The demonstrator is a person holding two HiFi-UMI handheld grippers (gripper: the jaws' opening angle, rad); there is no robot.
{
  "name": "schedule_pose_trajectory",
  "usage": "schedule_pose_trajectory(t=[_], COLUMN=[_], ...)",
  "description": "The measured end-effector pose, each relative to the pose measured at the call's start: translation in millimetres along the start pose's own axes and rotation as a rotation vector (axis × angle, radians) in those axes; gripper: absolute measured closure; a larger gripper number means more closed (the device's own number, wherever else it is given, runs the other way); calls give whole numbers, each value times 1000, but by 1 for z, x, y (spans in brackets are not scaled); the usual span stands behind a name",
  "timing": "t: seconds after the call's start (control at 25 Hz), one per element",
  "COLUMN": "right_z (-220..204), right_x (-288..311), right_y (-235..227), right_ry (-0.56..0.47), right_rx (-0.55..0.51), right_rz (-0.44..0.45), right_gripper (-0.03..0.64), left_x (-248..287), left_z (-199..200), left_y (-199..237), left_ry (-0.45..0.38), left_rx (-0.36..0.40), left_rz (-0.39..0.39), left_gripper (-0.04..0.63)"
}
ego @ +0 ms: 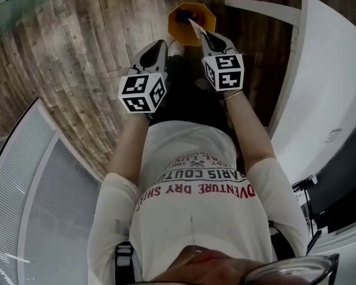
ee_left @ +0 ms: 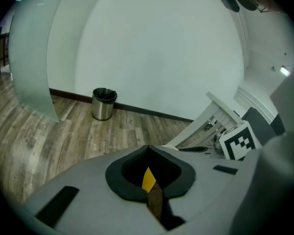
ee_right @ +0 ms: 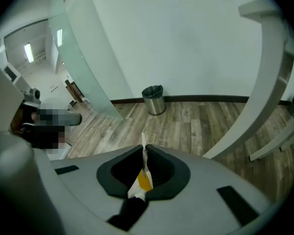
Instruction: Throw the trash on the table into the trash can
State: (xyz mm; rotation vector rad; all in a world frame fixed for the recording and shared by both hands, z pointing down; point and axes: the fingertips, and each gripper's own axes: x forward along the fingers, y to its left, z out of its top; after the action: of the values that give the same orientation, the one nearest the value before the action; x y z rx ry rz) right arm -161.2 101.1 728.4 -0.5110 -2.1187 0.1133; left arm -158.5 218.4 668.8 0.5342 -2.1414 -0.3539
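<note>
The fingers (ee_right: 162, 168) of the right gripper (ee_right: 144, 152) are pressed nearly together on a scrap of white paper (ee_right: 143, 142). It stands edge-on between the pads and runs along them, its free end poking out past the tips. The left gripper (ee_left: 148, 150) has its jaws together at the tips, with nothing I can make out between them — the yellow sliver in its gap may only be seen through from below. Both point down over the wooden floor (ego: 77, 58). In the head view the orange bin (ego: 206, 15) sits on that floor directly beyond the right gripper's tips. The scrap's end reaches over its rim, and the left gripper is just beside, short of the rim. A steel can (ee_right: 154, 100) stands well apart by the wall. The right hand looks the nearer one — opening its jaws over the bin's mouth should drop the scrap in.
</note>
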Motion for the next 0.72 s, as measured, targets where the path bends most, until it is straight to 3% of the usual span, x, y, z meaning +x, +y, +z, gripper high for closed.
schedule_pose_trajectory(t=[0.32,0.6,0.72], right_z=[-95,-144,-148], right_x=[136,195,194], right_y=[-22,-30,-26], right_ry=[116,163,163], right_rx=[-34,-85,-91], right_rz=[2,-22,-32], right_gripper=[574,570,462], left_x=[73,110,105], left_z=[-87,-125,-128], left_y=[83,127,127], left_ry=[49,57,66], left_rx=[-56,-75,-70], left_rz=[36,60,56], left_gripper=[572,572,572])
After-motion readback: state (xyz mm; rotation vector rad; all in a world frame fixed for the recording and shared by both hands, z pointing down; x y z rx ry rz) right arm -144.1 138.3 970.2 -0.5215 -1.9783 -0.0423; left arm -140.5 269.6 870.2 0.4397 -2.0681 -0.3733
